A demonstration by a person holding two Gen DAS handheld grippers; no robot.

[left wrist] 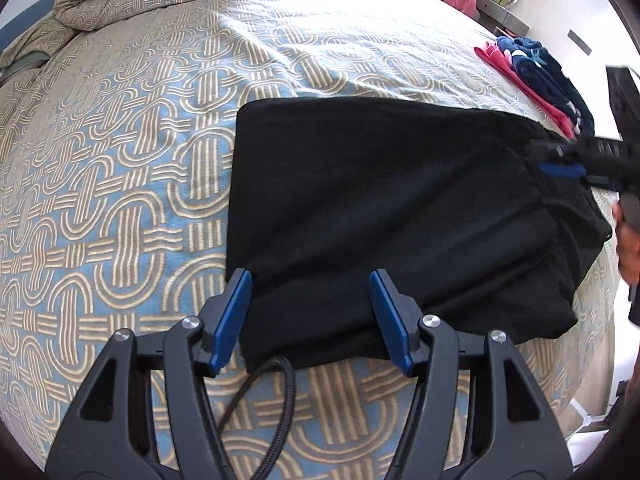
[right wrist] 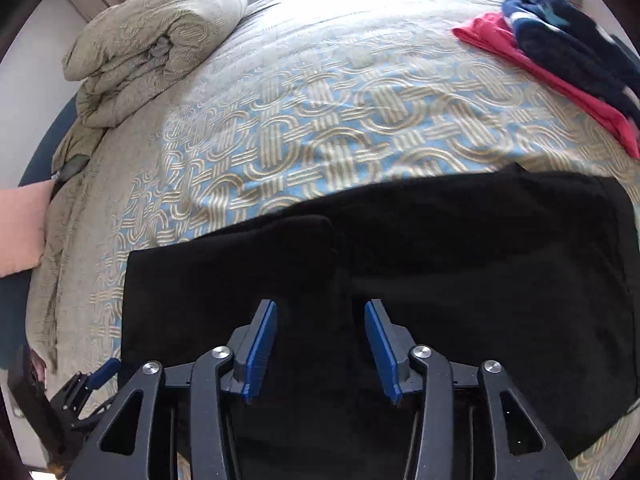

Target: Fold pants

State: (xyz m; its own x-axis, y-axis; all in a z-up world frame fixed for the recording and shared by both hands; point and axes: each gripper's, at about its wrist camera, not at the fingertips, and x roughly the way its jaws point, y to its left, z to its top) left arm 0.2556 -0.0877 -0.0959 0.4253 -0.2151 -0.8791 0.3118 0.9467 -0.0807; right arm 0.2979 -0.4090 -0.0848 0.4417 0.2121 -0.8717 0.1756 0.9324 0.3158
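Black pants [left wrist: 380, 208] lie folded into a flat rectangle near the bed's [left wrist: 120, 160] near edge. Your left gripper [left wrist: 310, 316] hangs released over their near left corner, nothing clasped. Your right gripper [right wrist: 320, 344] hovers parted above the cloth, likely letting the fold settle.

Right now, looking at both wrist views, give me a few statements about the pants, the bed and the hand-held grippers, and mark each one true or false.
1. The black pants lie folded on the patterned bedspread. True.
2. The left hand-held gripper is clamped on the pants. False: it is open.
3. A pink and navy pile of clothes sits at the bed's far right. True.
4. The right hand-held gripper holds a towel. False: it is open and empty, above the pants.
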